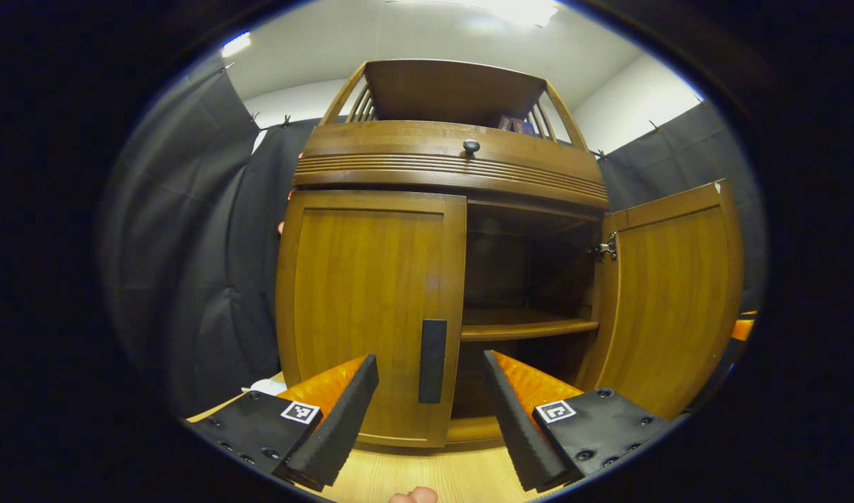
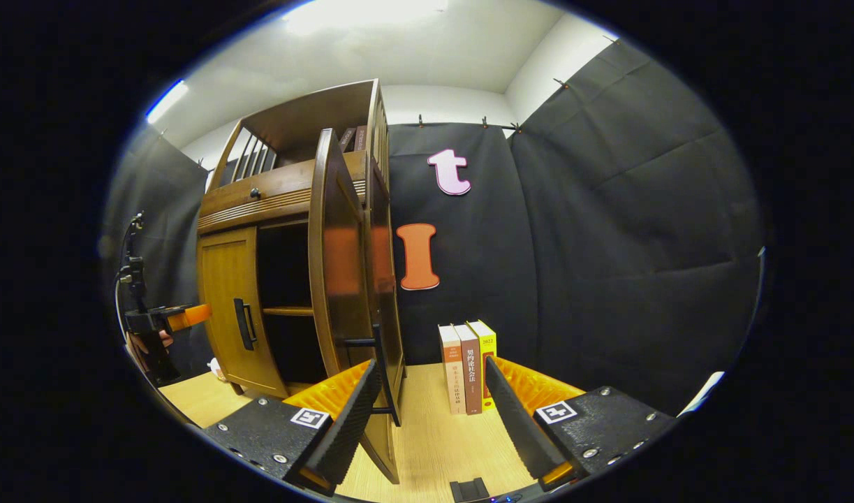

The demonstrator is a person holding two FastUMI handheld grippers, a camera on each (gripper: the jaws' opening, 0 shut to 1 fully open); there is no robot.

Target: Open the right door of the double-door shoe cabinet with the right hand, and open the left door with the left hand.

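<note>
Right door (image 1: pixel 667 293) already swung wide; left gripper (image 1: pixel 430 412), jaws spread and empty, sat nearest the shut left door's vertical handle (image 1: pixel 432 360), dead ahead between its fingers; right gripper (image 2: pixel 432 412) spread too.

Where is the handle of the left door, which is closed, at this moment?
In the left gripper view the left door's handle sits low on the door's inner edge, beside the open compartment, straight ahead between the open fingers of the left hand-held gripper.
</note>
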